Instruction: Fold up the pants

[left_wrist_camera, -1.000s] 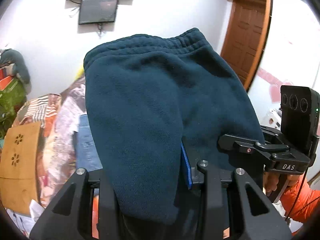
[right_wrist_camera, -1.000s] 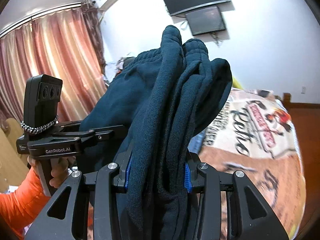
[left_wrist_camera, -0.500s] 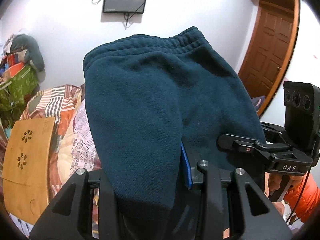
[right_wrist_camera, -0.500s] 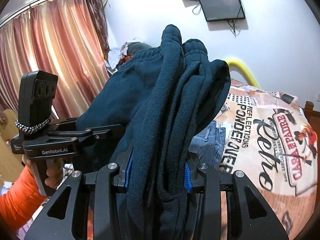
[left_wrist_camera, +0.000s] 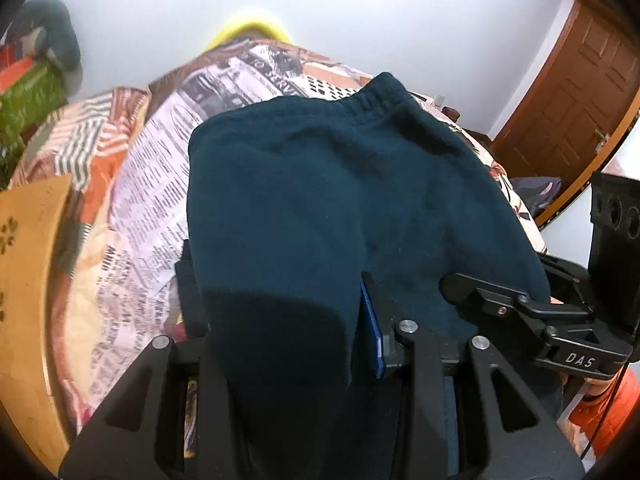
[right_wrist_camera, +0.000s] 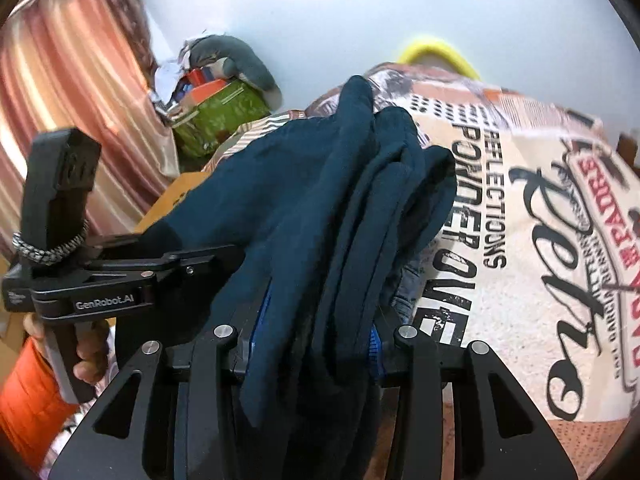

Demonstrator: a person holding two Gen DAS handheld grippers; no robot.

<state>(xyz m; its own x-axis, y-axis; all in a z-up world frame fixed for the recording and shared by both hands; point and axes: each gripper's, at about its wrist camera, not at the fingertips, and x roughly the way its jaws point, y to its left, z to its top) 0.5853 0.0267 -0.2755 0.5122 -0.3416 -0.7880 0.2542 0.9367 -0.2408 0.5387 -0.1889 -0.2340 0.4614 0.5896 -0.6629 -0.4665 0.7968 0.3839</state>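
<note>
The left claw (left_wrist_camera: 280, 308) is closed on a thick fold of the dark teal pants (left_wrist_camera: 340, 200), with fleece pressed between its blue-padded fingers (left_wrist_camera: 372, 320). The right claw (right_wrist_camera: 316, 340) is likewise clamped on several bunched layers of the same garment (right_wrist_camera: 340, 200). The pants are held up between both claws, draped over them, with the elastic waistband (left_wrist_camera: 372, 94) at the far end. Beyond the garment, a bed under a printed newspaper-pattern cover (right_wrist_camera: 540, 240) is seen. A hand (right_wrist_camera: 86, 356) and an orange sleeve (right_wrist_camera: 28, 392) are noted on the left claw's handle in the right wrist view. A wooden door (left_wrist_camera: 572, 92) is recorded at the right of the left wrist view, and striped curtains (right_wrist_camera: 72, 72) at the left of the right wrist view.
</note>
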